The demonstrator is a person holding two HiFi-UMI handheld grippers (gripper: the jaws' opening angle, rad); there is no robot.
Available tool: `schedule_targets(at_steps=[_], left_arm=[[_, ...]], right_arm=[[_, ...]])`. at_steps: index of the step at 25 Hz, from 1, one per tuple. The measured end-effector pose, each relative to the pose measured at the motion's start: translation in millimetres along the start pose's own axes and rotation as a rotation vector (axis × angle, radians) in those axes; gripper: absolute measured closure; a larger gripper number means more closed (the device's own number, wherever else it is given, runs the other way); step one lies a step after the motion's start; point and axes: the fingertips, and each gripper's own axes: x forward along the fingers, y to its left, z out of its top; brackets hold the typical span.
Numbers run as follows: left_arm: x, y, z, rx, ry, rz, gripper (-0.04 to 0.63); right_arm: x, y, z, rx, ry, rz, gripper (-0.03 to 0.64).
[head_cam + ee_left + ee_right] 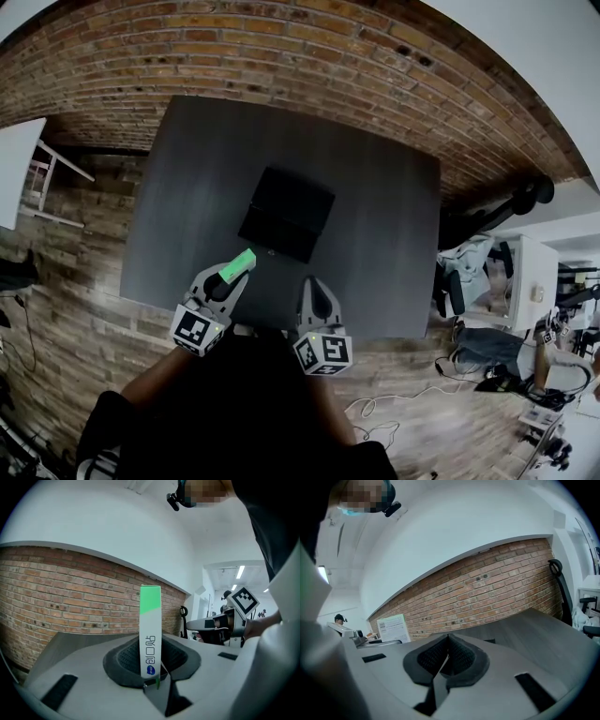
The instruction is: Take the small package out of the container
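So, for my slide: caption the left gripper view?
Left claw grips a green-and-white small package by one end, brick wall beyond.

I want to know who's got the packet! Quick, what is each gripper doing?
Left gripper: closed on the small package.
Right gripper: closed, holding nothing.

Container (286, 214) on table (384, 187) centre; package (238, 265) before its near-left corner.

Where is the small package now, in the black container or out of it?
Out. The left gripper holds the small package in its jaws, apart from the black container.
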Motion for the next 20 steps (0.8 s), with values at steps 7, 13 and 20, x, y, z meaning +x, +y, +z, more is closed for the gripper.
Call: schedule_targets(at_steps=[7, 13, 20], left_arm=[[11, -6, 3, 0.003, -0.01, -0.016, 0.488], [14, -2, 9, -0.002, -0.032, -0.001, 0.488], [17, -1, 14, 0.027, -0.042, -0.004, 0.488]], right_arm=[[3, 3, 9, -0.015, -0.029, 0.027, 0.594], [5, 0, 13, -0.016, -0.042, 0.018, 0.594], [9, -1, 16, -0.016, -0.049, 0.022, 0.594]])
